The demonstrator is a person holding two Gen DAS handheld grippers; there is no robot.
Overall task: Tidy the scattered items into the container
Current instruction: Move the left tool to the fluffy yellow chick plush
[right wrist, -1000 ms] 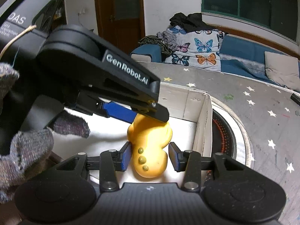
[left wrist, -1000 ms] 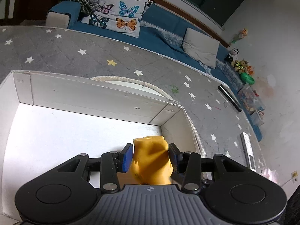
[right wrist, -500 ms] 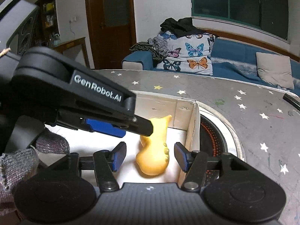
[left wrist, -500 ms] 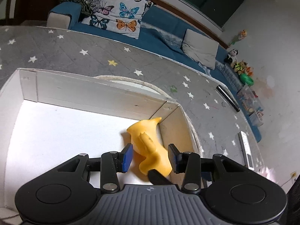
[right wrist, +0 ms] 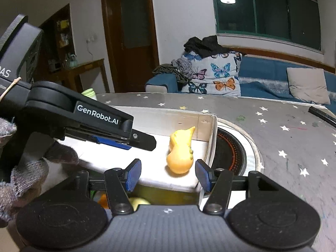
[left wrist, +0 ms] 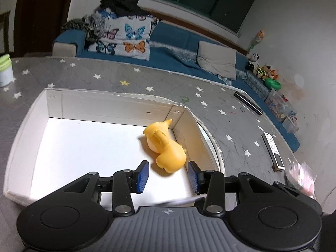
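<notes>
Toy [left wrist: 166,147] lies in box [left wrist: 117,109] corner | left gripper [left wrist: 168,176] and right gripper [right wrist: 168,175] both spread, empty | risk: a finger clips the box wall, shifting it.

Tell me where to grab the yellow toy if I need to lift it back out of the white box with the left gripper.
Grip the rounded body end of the yellow toy, probably from above with the fingers across its width. It lies on its side near the corner of the white box, close to the right wall, so a side approach looks cramped. The left gripper is open and already lined up with that end.
</notes>
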